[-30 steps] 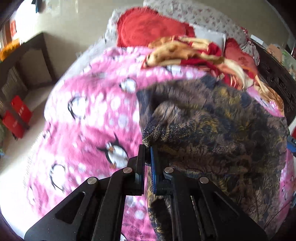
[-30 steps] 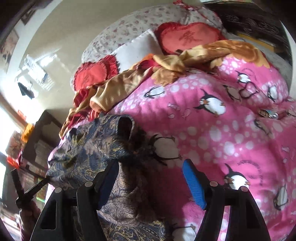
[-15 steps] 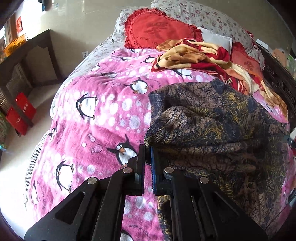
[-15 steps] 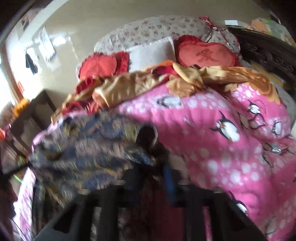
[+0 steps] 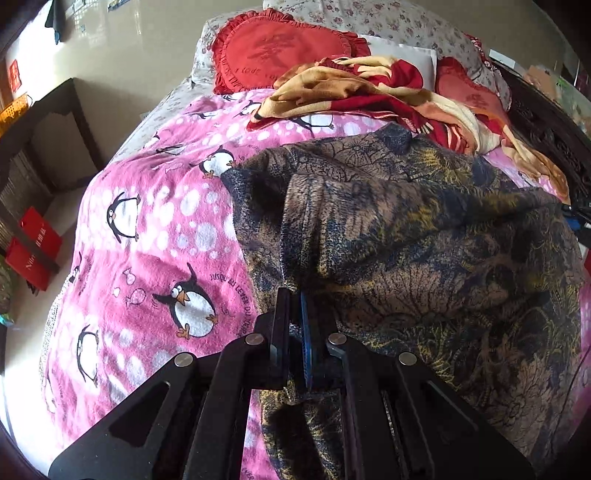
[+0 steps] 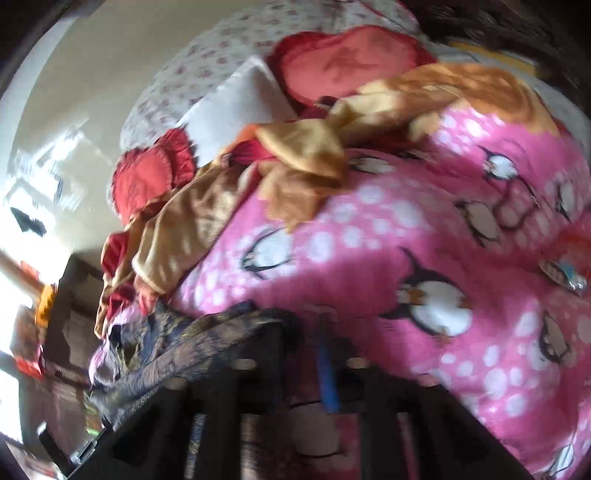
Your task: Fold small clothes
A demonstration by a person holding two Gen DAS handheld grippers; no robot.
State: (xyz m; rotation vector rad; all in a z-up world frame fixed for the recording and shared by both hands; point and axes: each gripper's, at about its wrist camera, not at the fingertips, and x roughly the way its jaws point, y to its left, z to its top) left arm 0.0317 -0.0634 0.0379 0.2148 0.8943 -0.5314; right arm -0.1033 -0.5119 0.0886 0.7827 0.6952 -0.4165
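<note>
Dark patterned garment (image 5: 424, 236) lies bunched on the pink penguin blanket (image 5: 155, 229) covering the bed, right of centre in the left wrist view. Left gripper (image 5: 293, 321) pinched tight on the garment's near edge, cloth between the pads. Right gripper (image 6: 303, 354) blurred; jaws opening, garment (image 6: 177, 350) draped over its left finger, grip not clear. Orange-red cloth (image 5: 369, 92) heaped further up the bed. Red heart cushion (image 5: 280, 55) against floral pillows (image 5: 388, 22). No containers visible.
</note>
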